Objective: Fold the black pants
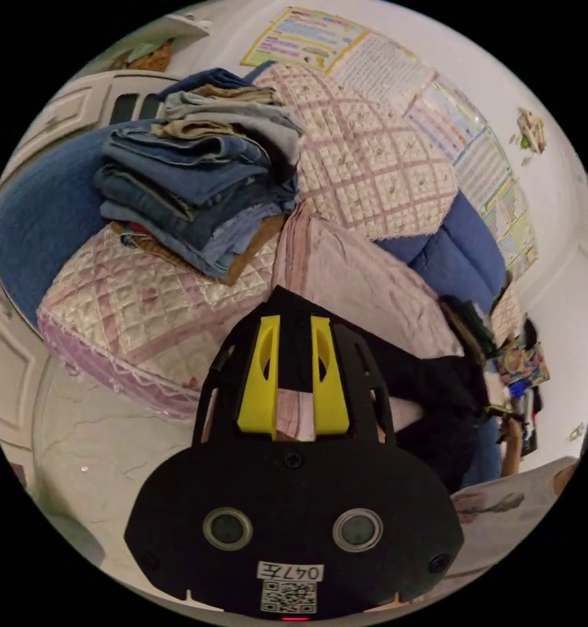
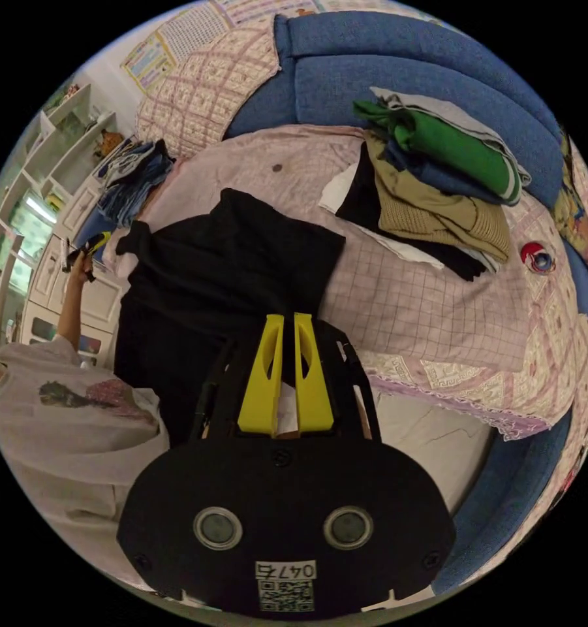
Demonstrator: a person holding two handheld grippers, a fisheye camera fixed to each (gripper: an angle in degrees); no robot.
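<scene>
Black pants spread on the pink-covered sofa, one end hanging off the sofa's front edge toward the person. In the left gripper view, a corner of the pants between the yellow jaws of the left gripper; jaws set apart with a visible gap, black cloth across the tips, true pinch not clear. In the right gripper view, right gripper over the pants' near edge, jaws almost together, only a thin slit between them, tips against black cloth; firm grasp not certain either.

Relative to the pants: stack of folded jeans beyond them on the quilted sofa seat, against the back cushion. On the other side, a second pile with a green garment on top and a tan one under it, lying just beside the pants on the pink cover. Posters on the wall behind the sofa. Pale floor below the sofa's front edge. Other gripper held up in the person's hand, past the far end of the pants, near white shelves.
</scene>
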